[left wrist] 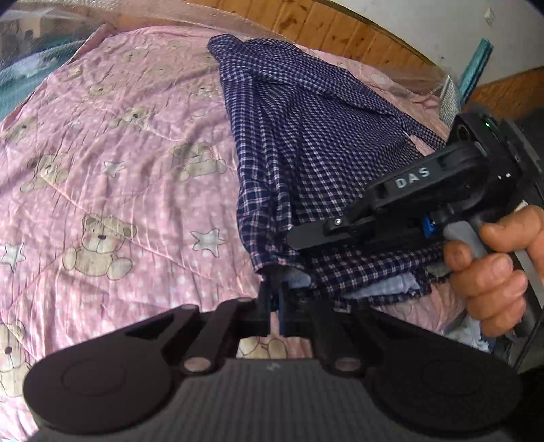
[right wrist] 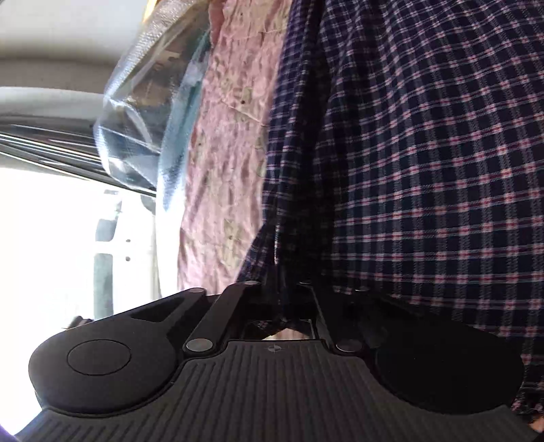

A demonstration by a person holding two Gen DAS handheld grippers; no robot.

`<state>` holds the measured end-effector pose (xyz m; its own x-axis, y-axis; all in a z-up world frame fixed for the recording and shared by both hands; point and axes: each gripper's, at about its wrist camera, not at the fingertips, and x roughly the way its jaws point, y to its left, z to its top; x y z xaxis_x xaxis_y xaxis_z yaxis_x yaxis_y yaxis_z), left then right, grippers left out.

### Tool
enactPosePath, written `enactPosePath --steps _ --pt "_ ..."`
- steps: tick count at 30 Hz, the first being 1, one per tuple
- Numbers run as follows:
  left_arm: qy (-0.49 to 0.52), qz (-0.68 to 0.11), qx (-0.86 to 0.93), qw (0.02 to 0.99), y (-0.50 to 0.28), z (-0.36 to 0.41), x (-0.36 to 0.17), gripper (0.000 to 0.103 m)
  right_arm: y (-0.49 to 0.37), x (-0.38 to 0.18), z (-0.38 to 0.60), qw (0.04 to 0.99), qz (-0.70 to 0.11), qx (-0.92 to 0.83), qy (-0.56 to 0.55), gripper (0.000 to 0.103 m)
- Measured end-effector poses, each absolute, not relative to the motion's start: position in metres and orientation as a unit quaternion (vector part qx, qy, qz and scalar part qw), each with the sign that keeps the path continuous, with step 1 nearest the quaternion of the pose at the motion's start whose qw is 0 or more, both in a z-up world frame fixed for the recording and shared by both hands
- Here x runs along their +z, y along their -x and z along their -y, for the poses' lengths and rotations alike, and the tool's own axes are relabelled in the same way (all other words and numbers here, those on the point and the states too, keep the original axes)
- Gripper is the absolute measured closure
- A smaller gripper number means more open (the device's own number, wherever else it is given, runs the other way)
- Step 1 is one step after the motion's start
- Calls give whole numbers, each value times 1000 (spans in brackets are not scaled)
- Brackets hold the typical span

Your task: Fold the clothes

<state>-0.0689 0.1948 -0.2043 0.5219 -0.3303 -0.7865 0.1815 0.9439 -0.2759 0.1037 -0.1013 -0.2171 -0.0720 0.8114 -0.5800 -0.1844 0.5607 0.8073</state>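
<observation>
A navy checked shirt (left wrist: 299, 142) lies partly lifted over a pink bear-print quilt (left wrist: 119, 170). My left gripper (left wrist: 275, 289) is shut on the shirt's near corner, which bunches between its fingers. In the left wrist view the right gripper (left wrist: 306, 238), held by a hand (left wrist: 496, 272), reaches in from the right and lies across the shirt's lower edge. The right wrist view is rolled sideways. There the checked shirt (right wrist: 425, 153) fills the right half, and my right gripper (right wrist: 284, 289) is shut on a fold of the cloth.
A wooden headboard (left wrist: 340, 30) runs along the quilt's far side. Light blue cloth (left wrist: 391, 289) shows under the shirt at the near right. In the right wrist view a clear plastic bag (right wrist: 142, 102) and a bright window sit beyond the pink quilt (right wrist: 231, 136).
</observation>
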Motion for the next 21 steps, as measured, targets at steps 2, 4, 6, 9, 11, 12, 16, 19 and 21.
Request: enactPosePath --steps 2,4,6,9,11,12,16,19,21 --pt "71 -470 -158 865 75 -196 -200 98 -101 -218 103 643 -622 383 -229 101" --pt "67 -469 -162 866 84 -201 -193 97 -99 -216 105 652 -624 382 -199 101" --pt "100 -456 -156 870 87 -215 -183 96 -97 -211 104 661 -625 384 -159 101" --pt "159 -424 -138 881 82 -234 -169 89 -105 -191 102 682 -609 394 -93 96" --pt "187 -405 -124 886 65 -238 -167 87 -117 -171 102 708 -580 397 -67 96" --pt "191 -402 -121 887 52 -235 -169 87 -125 -160 101 722 -563 398 -57 95" --pt "193 -419 -116 880 11 -214 -190 87 -189 -126 85 761 -506 406 -20 79" --pt "195 -452 -111 863 0 -197 -216 87 -250 -110 56 784 -461 414 14 71" --pt "213 -448 -99 862 11 -193 -227 87 -287 -107 31 793 -436 423 45 69"
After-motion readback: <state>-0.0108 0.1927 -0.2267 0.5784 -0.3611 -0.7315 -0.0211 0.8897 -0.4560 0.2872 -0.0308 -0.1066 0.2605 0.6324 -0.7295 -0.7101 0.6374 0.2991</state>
